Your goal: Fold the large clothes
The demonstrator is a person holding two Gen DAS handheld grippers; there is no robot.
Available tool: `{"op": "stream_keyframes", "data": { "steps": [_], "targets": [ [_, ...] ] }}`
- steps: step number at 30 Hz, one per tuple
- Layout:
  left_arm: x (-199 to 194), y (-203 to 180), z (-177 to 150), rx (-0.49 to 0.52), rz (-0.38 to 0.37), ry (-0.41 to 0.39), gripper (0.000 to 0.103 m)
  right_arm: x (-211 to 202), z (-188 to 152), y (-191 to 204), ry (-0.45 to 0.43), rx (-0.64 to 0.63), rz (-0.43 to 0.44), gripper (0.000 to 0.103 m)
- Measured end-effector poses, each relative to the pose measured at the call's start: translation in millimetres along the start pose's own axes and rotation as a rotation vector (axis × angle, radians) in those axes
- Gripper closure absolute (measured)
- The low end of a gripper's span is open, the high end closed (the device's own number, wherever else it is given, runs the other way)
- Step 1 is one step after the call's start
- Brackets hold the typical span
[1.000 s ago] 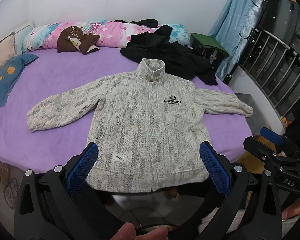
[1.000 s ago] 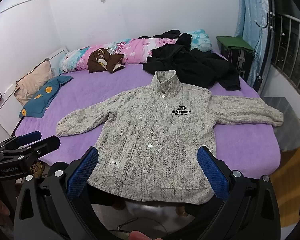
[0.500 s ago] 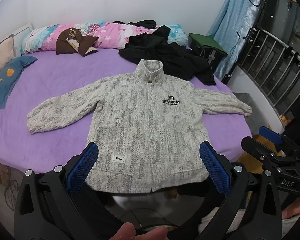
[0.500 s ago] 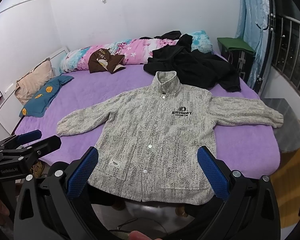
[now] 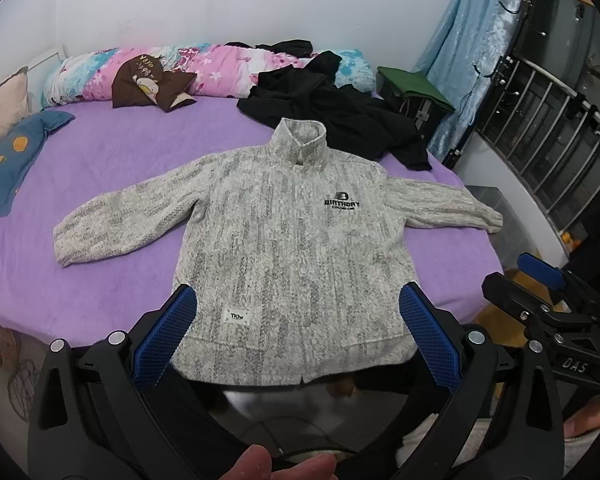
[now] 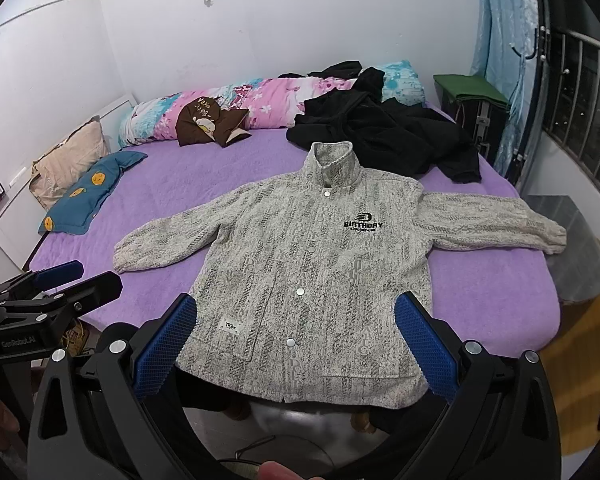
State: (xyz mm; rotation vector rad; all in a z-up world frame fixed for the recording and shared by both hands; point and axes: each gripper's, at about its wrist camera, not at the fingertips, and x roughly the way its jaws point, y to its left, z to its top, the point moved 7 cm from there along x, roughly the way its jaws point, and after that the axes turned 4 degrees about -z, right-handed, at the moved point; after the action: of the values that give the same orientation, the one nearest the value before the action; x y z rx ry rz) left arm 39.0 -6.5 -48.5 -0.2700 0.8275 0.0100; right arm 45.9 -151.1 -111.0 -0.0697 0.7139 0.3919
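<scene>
A grey-white knit jacket (image 5: 284, 240) (image 6: 312, 272) with a stand-up collar and a black "BIRTHDAY" logo lies flat, face up, on the purple bed, both sleeves spread out. Its hem hangs slightly over the near bed edge. My left gripper (image 5: 296, 332) hovers open in front of the hem, its blue pads wide apart and holding nothing. My right gripper (image 6: 296, 336) is likewise open before the hem, empty. Each gripper shows in the other's view: the right one (image 5: 540, 280) at the right edge, the left one (image 6: 60, 280) at the left edge.
A black garment (image 5: 332, 108) (image 6: 384, 140) lies crumpled behind the collar. A rolled pink-blue quilt (image 6: 260, 100), a brown cushion (image 5: 152, 84) and pillows (image 6: 88, 192) line the far and left sides. A green-topped stand (image 6: 472, 96), a curtain and window bars stand at the right.
Both views have shifted only slightly; the jacket sits a little lower and nearer in frame. The jacket itself has not moved, and both grippers stay open.
</scene>
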Motion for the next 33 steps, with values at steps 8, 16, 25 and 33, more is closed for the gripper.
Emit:
{"op": "stream_keyframes", "data": {
  "steps": [8, 16, 25, 33],
  "targets": [
    [2.1, 1.1, -1.0, -0.003, -0.001, 0.001, 0.006, 1.0, -1.6, -0.4, 0.002, 0.001, -0.001, 0.006],
    [19.1, 41.9, 3.5, -0.106, -0.012, -0.006, 0.006, 12.0, -1.8, 3.3, 0.025, -0.008, -0.020, 0.006],
    [52.0, 149.6, 8.5, -0.286, 0.026, -0.028, 0.006, 60.2, 18.4, 22.8, 0.050, -0.003, 0.014, 0.006],
    [97.8, 312.2, -6.8, -0.676, -0.047, -0.079, 0.006, 117.9, 26.3, 63.2, 0.104, -0.080, 0.040, 0.006]
  ]
}}
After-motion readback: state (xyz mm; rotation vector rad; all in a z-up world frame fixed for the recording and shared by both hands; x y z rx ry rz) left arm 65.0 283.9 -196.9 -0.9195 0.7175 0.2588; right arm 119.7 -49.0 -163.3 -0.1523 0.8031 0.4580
